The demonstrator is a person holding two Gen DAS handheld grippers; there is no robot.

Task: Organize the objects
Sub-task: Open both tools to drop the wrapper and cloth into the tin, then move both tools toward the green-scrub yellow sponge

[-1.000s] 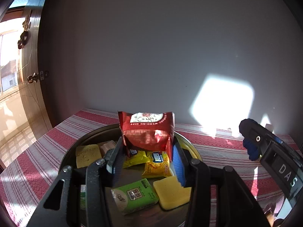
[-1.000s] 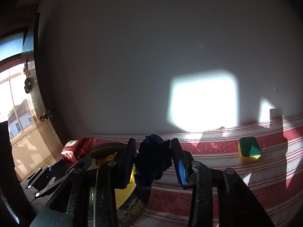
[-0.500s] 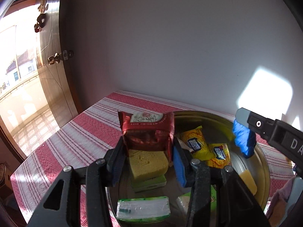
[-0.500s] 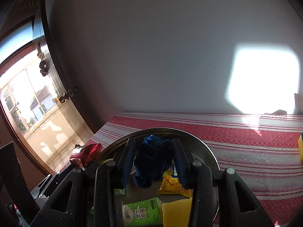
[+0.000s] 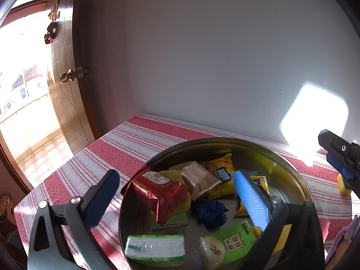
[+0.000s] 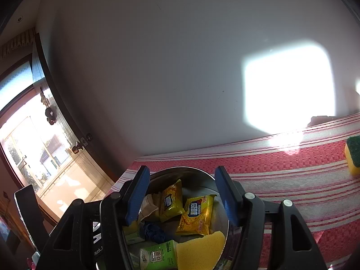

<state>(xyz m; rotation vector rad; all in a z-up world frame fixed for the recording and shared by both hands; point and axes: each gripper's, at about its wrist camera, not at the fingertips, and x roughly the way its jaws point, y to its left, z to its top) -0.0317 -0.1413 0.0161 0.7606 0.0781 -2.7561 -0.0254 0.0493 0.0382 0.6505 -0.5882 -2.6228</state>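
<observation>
A round metal bowl (image 5: pixel 292 171) on the red striped tablecloth holds snack packs, tissue packs and sponges. The red snack pack (image 5: pixel 157 191) lies in its left part. The crumpled blue cloth (image 5: pixel 210 211) lies in its middle, also in the right wrist view (image 6: pixel 155 232). My left gripper (image 5: pixel 180 193) is open and empty just above the bowl. My right gripper (image 6: pixel 182 193) is open and empty above the bowl (image 6: pixel 200 175); its tip shows at the right edge of the left wrist view (image 5: pixel 337 153).
A yellow sponge with a green top (image 6: pixel 353 155) lies on the tablecloth to the right of the bowl, also in the left wrist view (image 5: pixel 343 185). A plain wall stands behind the table. A wooden door (image 5: pixel 65 78) is at the left past the table edge.
My left gripper opened and let the red snack pack fall into the bowl. My right gripper moved over the bowl, opened and dropped the blue cloth into it.
</observation>
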